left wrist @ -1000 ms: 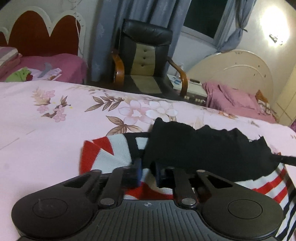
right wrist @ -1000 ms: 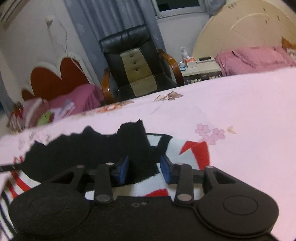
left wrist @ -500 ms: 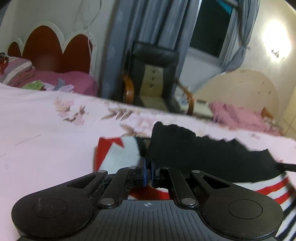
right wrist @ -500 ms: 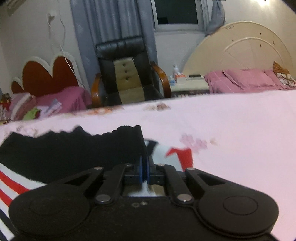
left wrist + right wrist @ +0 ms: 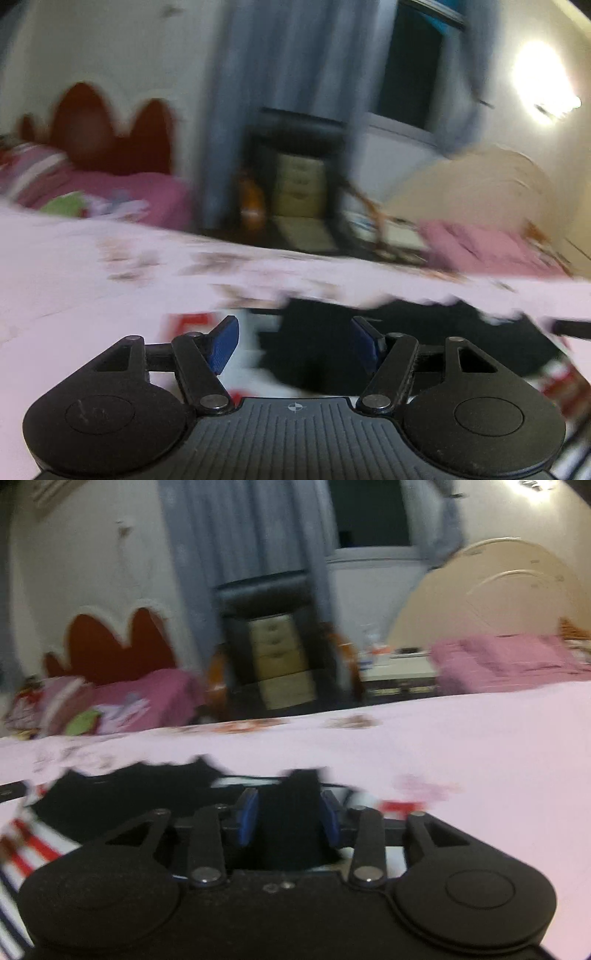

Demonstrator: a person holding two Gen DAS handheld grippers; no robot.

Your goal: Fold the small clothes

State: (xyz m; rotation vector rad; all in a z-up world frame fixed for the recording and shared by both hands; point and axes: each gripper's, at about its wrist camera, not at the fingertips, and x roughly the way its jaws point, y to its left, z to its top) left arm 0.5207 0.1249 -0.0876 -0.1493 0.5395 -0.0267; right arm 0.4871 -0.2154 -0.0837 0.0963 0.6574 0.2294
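A small garment lies on the pink floral bed sheet (image 5: 74,295). Its black part (image 5: 406,332) is folded over a red, white and black striped part (image 5: 192,321). My left gripper (image 5: 294,341) hovers at the garment's near edge. Its jaws are opening wide, and the blue pads (image 5: 225,343) touch nothing. In the blurred right wrist view, a fold of the black cloth (image 5: 288,812) stands between the blue pads (image 5: 247,816) of my right gripper (image 5: 289,816). Those jaws are opening too, and the pads look clear of the cloth. Red stripes (image 5: 33,842) show at the left.
Beyond the bed's far edge stand a black armchair (image 5: 299,177) and grey curtains (image 5: 288,74). A second bed with a red headboard (image 5: 110,136) is at the left. A pile of pink bedding (image 5: 480,243) lies against a cream headboard at the right.
Half a second ago both grippers were shut at the black cloth's near edge. Both now stand open, have lifted and tipped up, and the garment sits lower in each view.
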